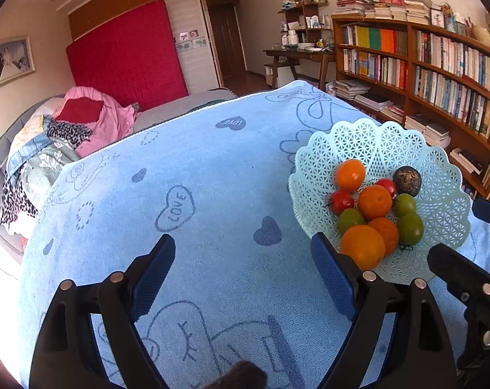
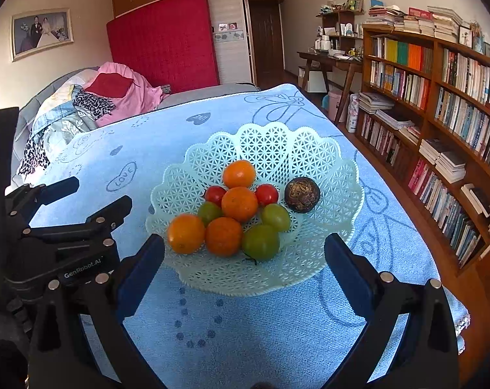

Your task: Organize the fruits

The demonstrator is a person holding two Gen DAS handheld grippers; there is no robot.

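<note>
A pale green lattice basket (image 2: 329,168) (image 1: 439,181) stands on the table's blue towel (image 1: 212,168). It holds several oranges (image 2: 240,204) (image 1: 374,201), two red tomatoes (image 2: 267,194), three green tomatoes (image 2: 261,242) and a dark round fruit (image 2: 301,194) (image 1: 406,178). My right gripper (image 2: 245,259) is open and empty, just in front of the basket, its jaws spread wider than the fruit pile. My left gripper (image 1: 243,262) is open and empty over bare towel, left of the basket; its right finger sits by the basket's near rim.
Bookshelves (image 2: 439,103) run along the right beside the table. A bed with piled clothes (image 1: 66,136) lies beyond the table's far left edge. A red mattress (image 2: 164,42) leans on the back wall. The left gripper's body (image 2: 66,233) shows at the right view's left.
</note>
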